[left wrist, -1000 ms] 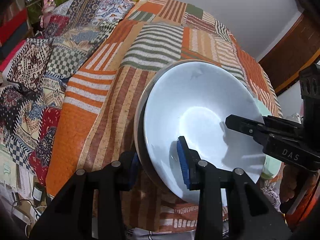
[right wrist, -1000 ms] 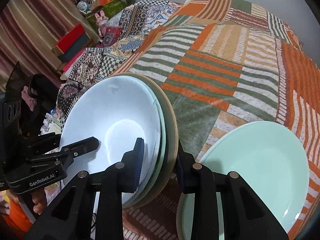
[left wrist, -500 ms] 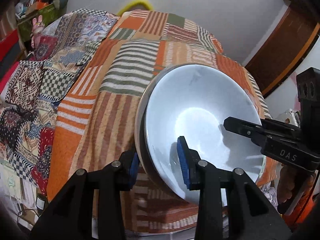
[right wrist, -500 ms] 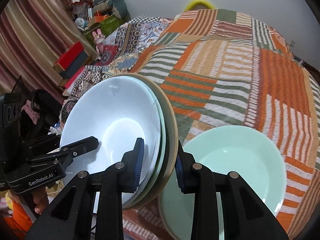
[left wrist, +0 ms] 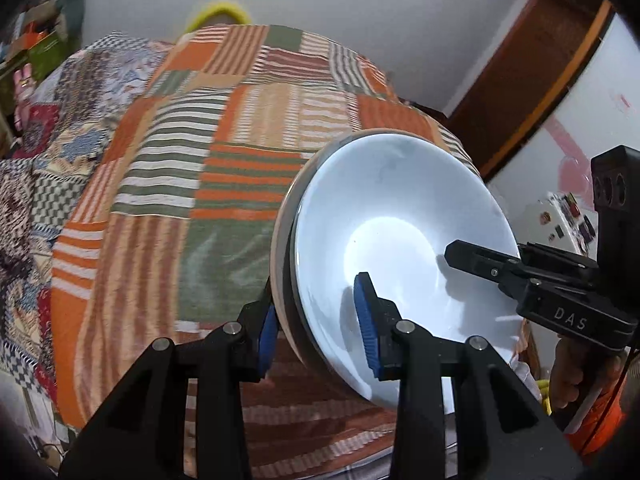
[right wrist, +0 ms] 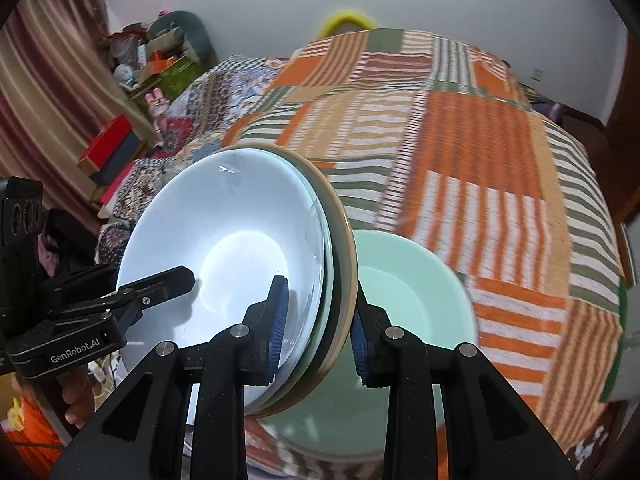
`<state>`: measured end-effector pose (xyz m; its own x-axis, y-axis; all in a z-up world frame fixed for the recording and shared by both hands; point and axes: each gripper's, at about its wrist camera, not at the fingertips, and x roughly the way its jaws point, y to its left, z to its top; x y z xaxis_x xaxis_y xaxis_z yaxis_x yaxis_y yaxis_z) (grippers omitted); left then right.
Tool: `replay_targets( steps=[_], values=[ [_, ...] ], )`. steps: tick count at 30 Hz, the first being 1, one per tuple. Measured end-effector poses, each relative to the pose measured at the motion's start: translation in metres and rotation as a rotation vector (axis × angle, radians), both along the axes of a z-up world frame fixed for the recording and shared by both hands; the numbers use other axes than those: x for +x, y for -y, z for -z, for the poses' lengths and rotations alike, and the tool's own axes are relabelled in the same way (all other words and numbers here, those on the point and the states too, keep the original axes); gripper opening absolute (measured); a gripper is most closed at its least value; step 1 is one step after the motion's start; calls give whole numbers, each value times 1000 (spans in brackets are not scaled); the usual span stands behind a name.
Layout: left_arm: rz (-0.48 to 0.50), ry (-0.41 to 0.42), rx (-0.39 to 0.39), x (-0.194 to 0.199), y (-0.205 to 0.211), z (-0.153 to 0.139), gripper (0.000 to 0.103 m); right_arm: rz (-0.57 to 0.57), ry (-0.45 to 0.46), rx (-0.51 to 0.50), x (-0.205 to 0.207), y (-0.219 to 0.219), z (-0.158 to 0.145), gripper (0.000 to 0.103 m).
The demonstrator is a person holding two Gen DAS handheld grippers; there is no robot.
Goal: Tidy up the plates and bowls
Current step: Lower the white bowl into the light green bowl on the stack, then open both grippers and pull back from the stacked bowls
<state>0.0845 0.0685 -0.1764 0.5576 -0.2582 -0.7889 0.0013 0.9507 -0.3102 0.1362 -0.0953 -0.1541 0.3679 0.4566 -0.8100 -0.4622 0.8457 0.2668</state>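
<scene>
A stack of plates with a white bowl-like plate on top point(left wrist: 400, 216) point(right wrist: 224, 232) and a beige plate beneath point(right wrist: 340, 240) is held tilted in the air above the bed. My left gripper point(left wrist: 316, 328) is shut on the stack's left rim. My right gripper point(right wrist: 318, 320) is shut on the stack's right rim and also shows in the left wrist view point(left wrist: 520, 276). A mint-green plate point(right wrist: 416, 288) lies on the blanket under and to the right of the stack.
A patchwork orange, green and white striped blanket point(left wrist: 208, 184) point(right wrist: 480, 152) covers the bed. Boxes and clutter point(right wrist: 120, 140) stand at the left by a curtain. A wooden door frame point(left wrist: 532, 80) is at the right.
Both grippers have lifted the plate stack higher and tilted back, so the bed sits lower in view. The mint-green plate stays on the blanket.
</scene>
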Motion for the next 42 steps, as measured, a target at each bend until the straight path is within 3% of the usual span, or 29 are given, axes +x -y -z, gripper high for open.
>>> replay_targets(
  steps=[10, 19, 24, 30, 35, 42],
  values=[
    [86, -33, 15, 14, 40, 9, 36, 67, -30, -7, -3, 36, 7, 26],
    [117, -94, 23, 23, 50, 29, 36, 88, -93, -8, -2, 49, 29, 26],
    [137, -71, 44, 24, 54, 31, 36, 92, -119, 2, 3, 52, 36, 27],
    [110, -104, -35, 33, 42, 38, 36, 81, -102, 26, 3, 53, 36, 34],
    [100, -60, 31, 26, 43, 26, 43, 92, -80, 20, 0, 59, 31, 44],
    [29, 58, 87, 8, 30, -16, 43, 132, 26, 37, -14, 76, -3, 44]
  ],
)
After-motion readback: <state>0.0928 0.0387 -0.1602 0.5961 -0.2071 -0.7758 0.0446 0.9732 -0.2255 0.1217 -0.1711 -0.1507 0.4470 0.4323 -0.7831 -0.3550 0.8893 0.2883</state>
